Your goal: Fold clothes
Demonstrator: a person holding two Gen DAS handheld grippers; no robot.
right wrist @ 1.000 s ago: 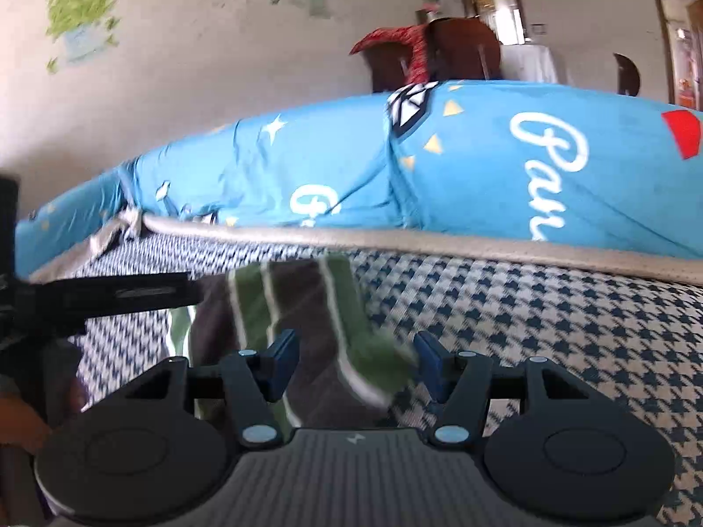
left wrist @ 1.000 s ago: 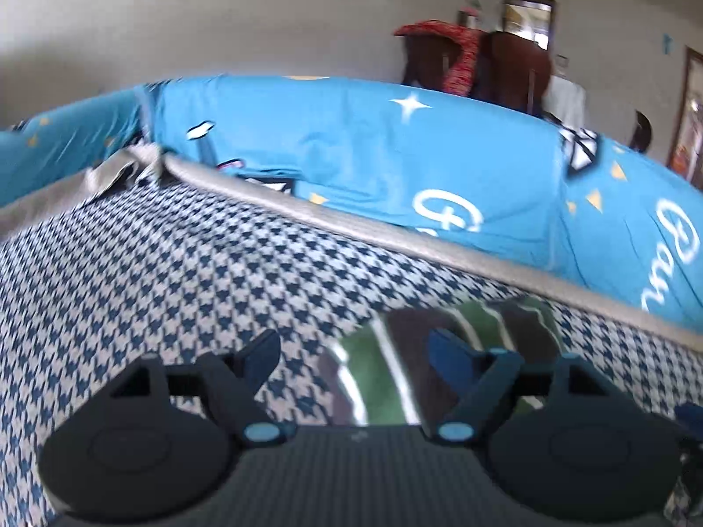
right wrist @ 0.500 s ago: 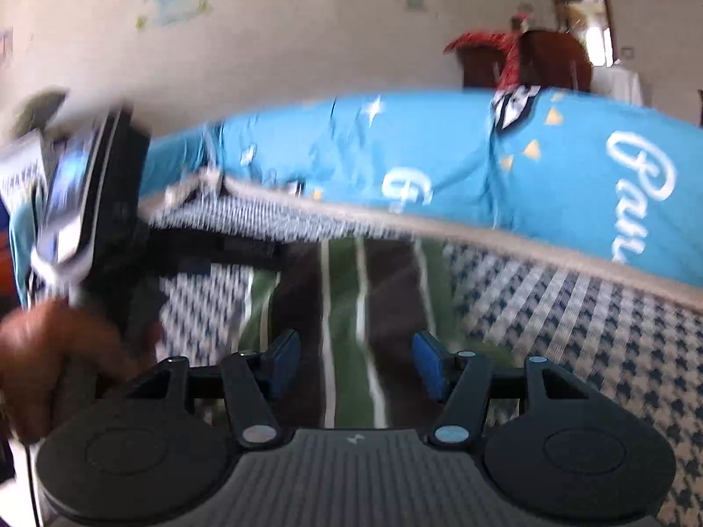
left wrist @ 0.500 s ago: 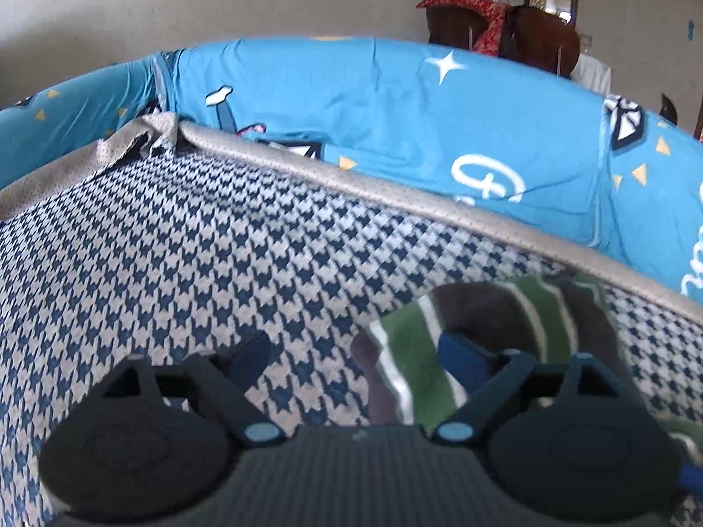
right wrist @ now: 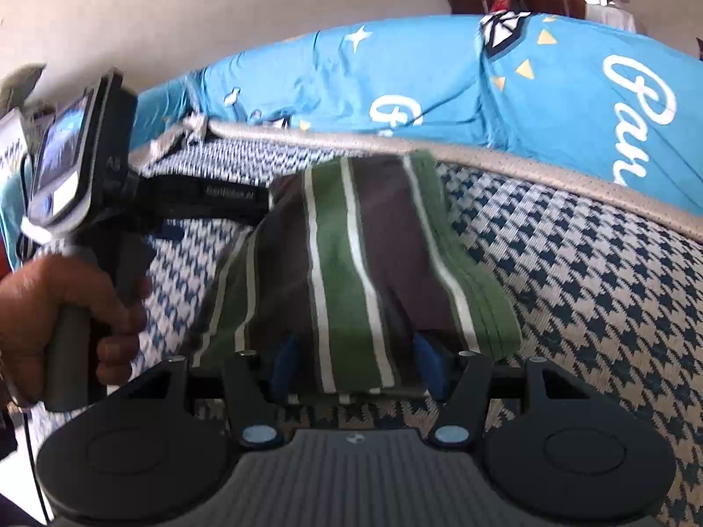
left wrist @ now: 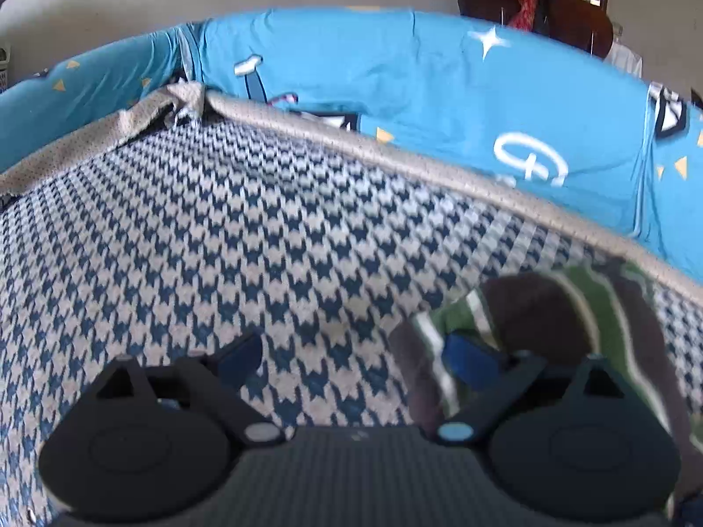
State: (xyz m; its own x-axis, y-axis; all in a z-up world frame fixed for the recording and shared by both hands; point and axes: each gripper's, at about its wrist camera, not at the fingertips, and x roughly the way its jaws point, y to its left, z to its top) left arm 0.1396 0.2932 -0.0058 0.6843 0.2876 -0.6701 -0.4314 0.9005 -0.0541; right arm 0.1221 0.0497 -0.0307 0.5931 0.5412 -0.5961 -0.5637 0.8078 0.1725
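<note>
Left wrist view: left tool [left wrist: 351, 353] at the bottom middle, fingers wide apart, nothing between them. Blue and white checked mat [left wrist: 246, 241] across the left and middle. Striped cloth [left wrist: 571, 320], green, brown and white, at the lower right, bunched up around the right finger [left wrist: 465, 353]; touching or only behind, hard to tell. Grey edge band [left wrist: 439, 167] running from the upper left down to the right. Blue bedsheet [left wrist: 417, 88] with white stars and letters behind it, across the top.

Right wrist view: a hand [right wrist: 66, 307] at the far left, gripping the handle of the left tool [right wrist: 88, 175]. Striped cloth [right wrist: 351, 263] in the middle, lifted off the checked mat [right wrist: 593, 285], hanging down over the right tool [right wrist: 356, 364] at the bottom middle. Blue pads [right wrist: 428, 364] a little apart, with the cloth's bottom edge between them; squeezing it or not, cannot tell. Blue bedsheet [right wrist: 439, 79] across the top right.
</note>
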